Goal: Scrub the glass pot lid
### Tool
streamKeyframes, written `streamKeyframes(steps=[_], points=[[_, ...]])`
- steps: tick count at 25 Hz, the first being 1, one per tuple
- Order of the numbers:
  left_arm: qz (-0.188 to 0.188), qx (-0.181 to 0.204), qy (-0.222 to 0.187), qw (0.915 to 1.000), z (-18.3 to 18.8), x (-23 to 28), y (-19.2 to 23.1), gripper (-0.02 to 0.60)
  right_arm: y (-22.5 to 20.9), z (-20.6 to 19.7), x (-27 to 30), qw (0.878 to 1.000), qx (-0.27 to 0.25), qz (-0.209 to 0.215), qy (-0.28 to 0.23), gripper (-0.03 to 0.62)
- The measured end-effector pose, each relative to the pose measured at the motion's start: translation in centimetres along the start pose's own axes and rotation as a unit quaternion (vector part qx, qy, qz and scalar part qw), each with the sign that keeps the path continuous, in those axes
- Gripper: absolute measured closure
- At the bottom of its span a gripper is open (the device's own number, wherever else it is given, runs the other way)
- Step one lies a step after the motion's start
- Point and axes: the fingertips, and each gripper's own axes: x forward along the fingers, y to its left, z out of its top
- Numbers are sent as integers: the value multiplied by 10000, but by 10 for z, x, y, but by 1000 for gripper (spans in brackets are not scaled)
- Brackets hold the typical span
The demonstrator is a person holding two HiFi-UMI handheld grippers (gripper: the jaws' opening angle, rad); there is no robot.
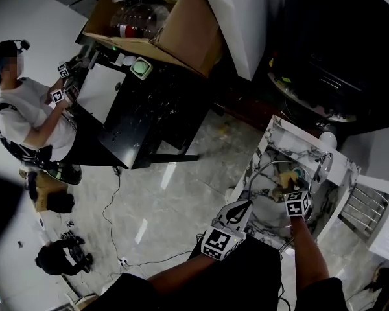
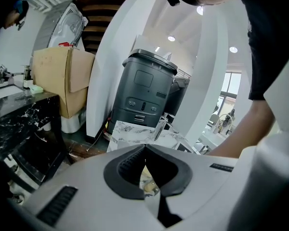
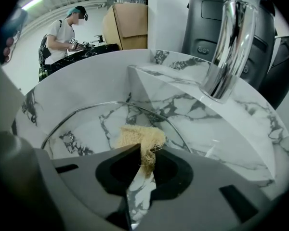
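The glass pot lid [image 1: 267,188] leans tilted inside the marble sink [image 1: 272,133], and its metal rim [image 3: 89,108] arcs across the right gripper view. My left gripper [image 1: 245,207] is at the lid's near-left edge, jaws closed on the rim. In the left gripper view the left gripper [image 2: 145,148] has its tips together. My right gripper [image 1: 292,192] is over the lid, shut on a yellowish loofah scrubber [image 3: 138,137] that rests against the glass. The right gripper [image 3: 143,150] pinches the scrubber's lower end.
A chrome faucet [image 3: 229,42] curves over the sink's far right side. A dark grey bin [image 2: 142,93] stands behind the sink. A wire rack [image 1: 363,206] sits to the right. Across the floor, a person [image 1: 26,109] works at a black table [image 1: 142,118] beside a cardboard box [image 1: 162,24].
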Motion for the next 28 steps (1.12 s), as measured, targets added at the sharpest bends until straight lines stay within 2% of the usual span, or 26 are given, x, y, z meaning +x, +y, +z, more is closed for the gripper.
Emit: streamKeyframes(steps=[11,15,28], points=[[-72,58,-68,9999,-6,-5,-22,566,-29,-30,-18,9989,-97,-306,346,533],[-19,60,-143,9999,-6,-10,-26,566,-31,-40,-25,9984,-268,-285,420,533],[-77,110,-272,9995,-8,-29,-44,566,-20,-76,-48,9963,-121,-111,846,533]])
